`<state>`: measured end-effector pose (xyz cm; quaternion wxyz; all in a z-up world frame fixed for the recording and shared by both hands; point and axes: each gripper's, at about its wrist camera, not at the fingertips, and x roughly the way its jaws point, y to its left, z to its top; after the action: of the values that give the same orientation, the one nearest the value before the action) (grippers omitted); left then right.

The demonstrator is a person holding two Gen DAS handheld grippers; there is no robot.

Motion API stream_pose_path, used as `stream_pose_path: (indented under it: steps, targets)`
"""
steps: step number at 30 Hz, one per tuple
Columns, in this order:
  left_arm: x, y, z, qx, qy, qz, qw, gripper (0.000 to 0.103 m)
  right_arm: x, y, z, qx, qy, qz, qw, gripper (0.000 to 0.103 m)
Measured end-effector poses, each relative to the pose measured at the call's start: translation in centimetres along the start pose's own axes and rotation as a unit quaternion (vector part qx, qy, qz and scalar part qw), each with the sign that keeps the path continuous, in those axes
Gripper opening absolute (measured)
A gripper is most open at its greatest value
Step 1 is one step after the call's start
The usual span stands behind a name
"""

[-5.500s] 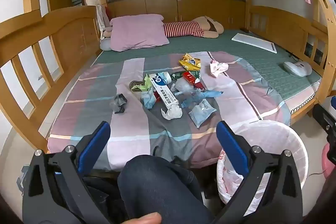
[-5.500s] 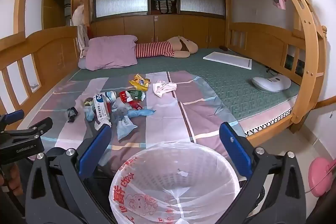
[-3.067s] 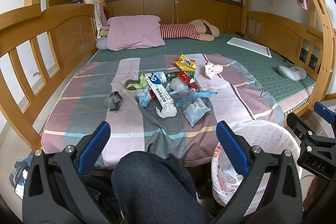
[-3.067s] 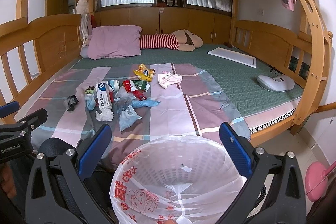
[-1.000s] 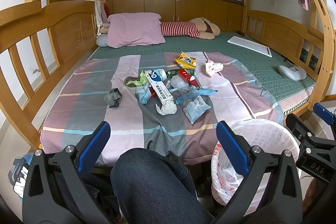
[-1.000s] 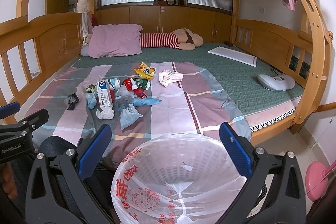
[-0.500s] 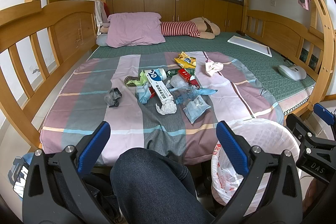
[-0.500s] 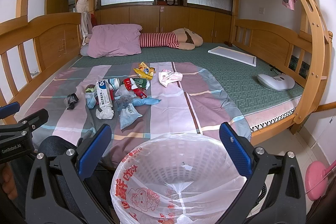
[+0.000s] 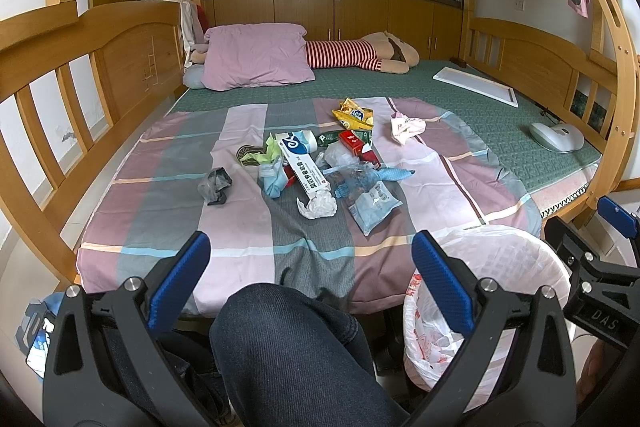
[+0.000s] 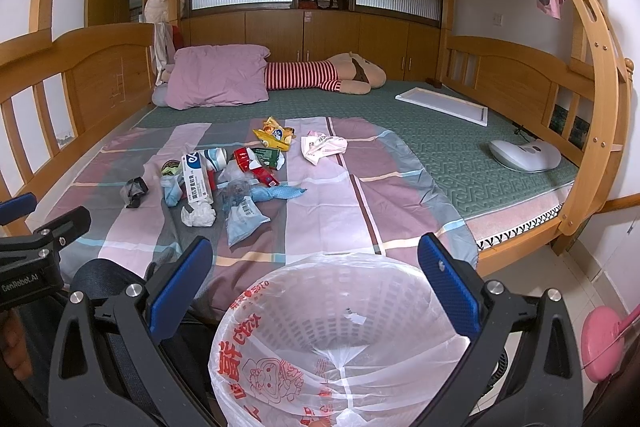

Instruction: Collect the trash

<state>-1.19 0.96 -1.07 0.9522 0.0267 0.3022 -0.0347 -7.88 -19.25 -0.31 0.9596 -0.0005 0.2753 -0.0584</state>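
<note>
Left wrist view: left gripper (image 9: 310, 271) held low at the near edge of the bed, blue pads spread wide, nothing between them. A knee in dark denim (image 9: 288, 351) fills the gap below the jaws. The litter lies well ahead of the claw, up the striped sheet (image 9: 160, 195), none of it touching either pad.

Left to right across the pile: grey crumpled wrapper (image 9: 215, 184) sits alone, apart from the rest. Then a round dark lid with green scrap (image 9: 250, 154), a long white toothpaste box (image 9: 301, 165) lying lengthwise, a white tissue wad (image 9: 318, 206) at its near end. Right of that, a clear blue-printed pouch (image 9: 374, 205), a red packet (image 9: 358, 147), a yellow snack bag (image 9: 354, 115) further back, and a pink-white crumpled paper (image 9: 408, 125) off to the right by itself.

White bin (image 9: 516, 267) lined with a printed plastic bag stands on the floor just beside the bed's near edge, right of the left claw.

Right wrist view: right gripper (image 10: 314, 285) hangs directly over the bin's mouth (image 10: 280, 291), pads wide apart, holding nothing. Same pile lies ahead and to the left on the sheet, well apart from this claw. A white device (image 10: 524, 155) rests on the green mat (image 10: 440, 147), far right.
</note>
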Motion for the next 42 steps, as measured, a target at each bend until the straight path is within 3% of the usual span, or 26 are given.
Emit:
stream_pose_path:
  steps: [3, 8, 12, 15, 19, 23, 25, 28, 30, 32, 36, 42]
  targets:
    - [0.7, 1.3, 1.1, -0.01, -0.002, 0.003, 0.9999, 0.1, 0.3, 0.1, 0.1, 0.001, 0.004, 0.003, 1.0, 0.1]
    - [3.5, 7.7, 4.6, -0.061, -0.014, 0.059, 0.9963, 0.1, 1.7, 1.7, 0.8, -0.013, 0.007, 0.032, 0.999, 0.1]
    - [9.5, 15.9, 7.0, -0.155, 0.023, 0.126, 0.9795, 0.1, 4.6, 3.7, 2.0, -0.023, 0.031, 0.06, 0.997, 0.1]
    - [15.6, 20.3, 7.9, -0.207, 0.087, 0.128, 0.9659, 0.1, 7.5, 6.2, 2.9, -0.033, 0.056, 0.069, 0.996, 0.093]
    - [23.0, 21.6, 7.4, -0.188, 0.145, 0.117, 0.9643, 0.1, 10.0, 9.8, 3.5, -0.042, 0.071, 0.111, 0.99, 0.09]
    - [29.6, 21.9, 5.2, -0.163, 0.172, 0.093, 0.9671, 0.1, 14.0, 12.7, 3.3, -0.074, 0.078, 0.08, 0.991, 0.09]
    - [32.7, 21.6, 4.1, -0.151, 0.229, 0.1, 0.9566, 0.096, 16.3, 13.3, 3.2, -0.068, 0.092, 0.075, 0.991, 0.086]
    - [33.8, 20.7, 3.9, -0.126, 0.237, 0.085, 0.9596, 0.095, 19.7, 14.6, 3.0, -0.057, 0.127, 0.072, 0.988, 0.075]
    - [34.1, 19.7, 4.1, -0.087, 0.23, 0.093, 0.9649, 0.095, 20.4, 15.9, 3.0, -0.067, 0.14, 0.071, 0.985, 0.073]
    - [34.5, 18.8, 4.0, -0.065, 0.239, 0.086, 0.965, 0.095, 20.6, 17.4, 3.0, -0.091, 0.148, 0.063, 0.983, 0.073]
    - [35.4, 18.3, 3.5, -0.065, 0.258, 0.075, 0.9611, 0.095, 20.3, 19.3, 2.7, -0.135, 0.149, 0.035, 0.979, 0.073]
    - [36.0, 17.7, 3.3, -0.061, 0.26, 0.082, 0.9602, 0.094, 19.5, 19.6, 3.4, -0.138, 0.138, 0.044, 0.98, 0.073]
